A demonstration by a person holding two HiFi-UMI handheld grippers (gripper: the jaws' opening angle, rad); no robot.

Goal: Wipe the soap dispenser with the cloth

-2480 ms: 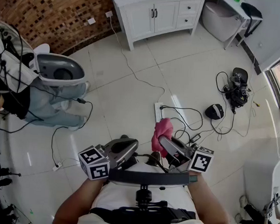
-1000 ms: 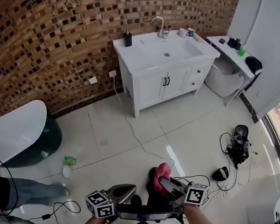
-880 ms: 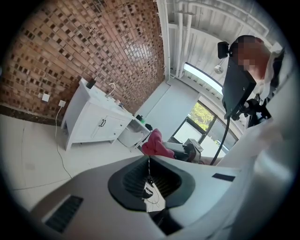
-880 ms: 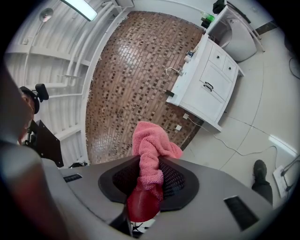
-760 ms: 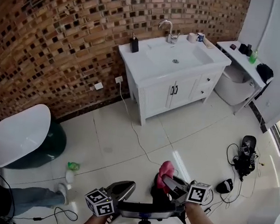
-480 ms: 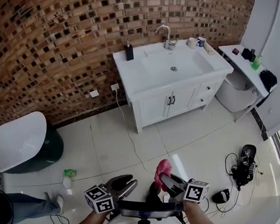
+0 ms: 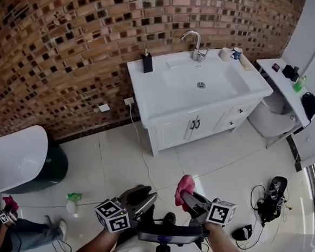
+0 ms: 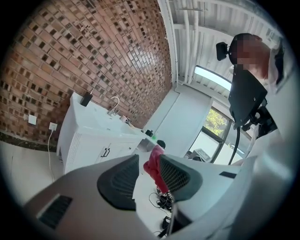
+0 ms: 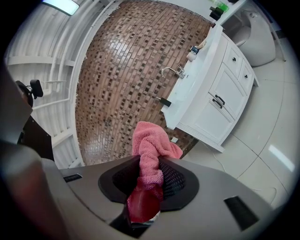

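The black soap dispenser (image 7: 147, 62) stands upright on the back left corner of the white vanity (image 7: 149, 97), far ahead of both grippers. It also shows in the left gripper view (image 8: 86, 99) and the right gripper view (image 9: 164, 101). My right gripper (image 7: 188, 196) is shut on a pink cloth (image 7: 184, 184), which bunches up above its jaws (image 9: 149, 140). My left gripper (image 7: 144, 195) is held beside it over the floor, open with a narrow gap and nothing between its pads (image 8: 123, 180). The cloth (image 8: 153, 161) shows through that gap, further off.
A faucet (image 7: 195, 44) and cups (image 7: 226, 53) stand behind the sink. A side table with a green bottle (image 7: 299, 82) is at the right. Cables (image 7: 274, 200) lie on the tiled floor. At the left are a white tub (image 7: 14, 157), a spray bottle (image 7: 71, 203) and a person (image 7: 13, 231).
Both grippers have come nearer the vanity, which now looms larger. The left gripper's jaws, shut a second ago, now stand apart. The cloth stays in the right gripper.
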